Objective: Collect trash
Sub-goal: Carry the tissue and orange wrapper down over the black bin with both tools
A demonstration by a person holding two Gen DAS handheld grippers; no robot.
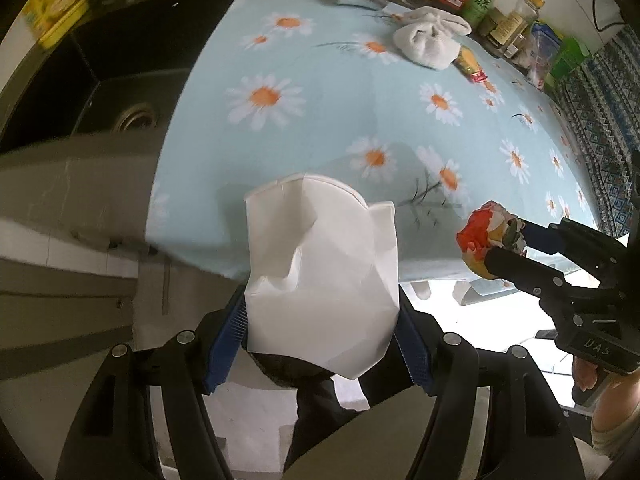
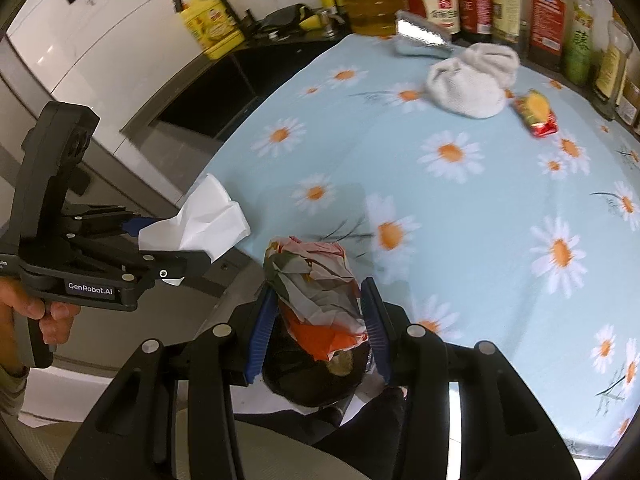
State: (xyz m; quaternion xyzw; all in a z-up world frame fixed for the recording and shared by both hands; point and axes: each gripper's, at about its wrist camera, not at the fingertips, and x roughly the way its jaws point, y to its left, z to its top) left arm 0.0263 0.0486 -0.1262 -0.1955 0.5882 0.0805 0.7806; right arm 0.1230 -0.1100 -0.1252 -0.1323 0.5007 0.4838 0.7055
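left tool [image 1: 322, 312] clamped on white paper [image 1: 320, 276], right tool [image 2: 318, 316] gripping crumpled wrapper [image 2: 316, 292], both at bench [image 1: 340, 120] edge, sock [image 1: 430, 42] and packet [image 2: 536, 114] further back

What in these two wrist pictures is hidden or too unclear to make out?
- Bin or bag for the trash: in neither view.
- Dark object below the crumpled wrapper in the right tongs: right wrist view, mostly covered by it.
- Bottle labels: right wrist view, blurred.
- Floor beneath the white paper: left wrist view, blocked by the left tongs.
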